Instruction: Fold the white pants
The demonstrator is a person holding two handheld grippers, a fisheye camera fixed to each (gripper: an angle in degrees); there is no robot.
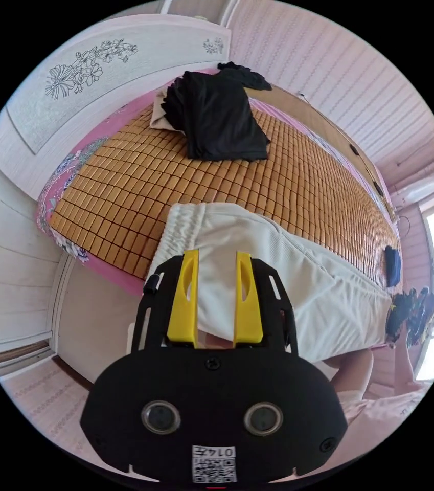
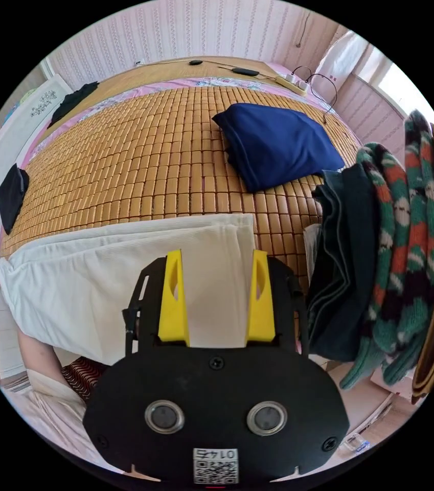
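The white pants [image 1: 298, 276] lie stretched lengthwise along the near edge of the bamboo mat [image 1: 176, 174] that covers the bed, folded so that one leg rests on the other. In the left gripper view their gathered elastic waistband [image 1: 173, 230] sits at the mat's near corner, puckered into small ridges, and the ribbed white cloth runs away from it toward the far end, with a long soft crease down its length and the near side drooping a little over the mat's edge. The left gripper [image 1: 217, 261] hovers over the waist end with its yellow jaws apart and nothing between them but the cloth seen beyond; whether the tips touch the fabric cannot be told. Farther back on the mat from the waistband lies a pile of black clothes [image 1: 217, 117]. In the right gripper view the pants [image 2: 124, 276] show their leg end, the cuffs [image 2: 245, 245] squared off and stacked with the edges nearly matching. The right gripper [image 2: 217, 266] is released as well, jaws spread wide above the cuffs. Behind the cuffs on the mat rests a folded navy garment [image 2: 278, 143], and just beside the mat's end hangs dark clothing [image 2: 344, 255] with a green and red knit [image 2: 401, 245].
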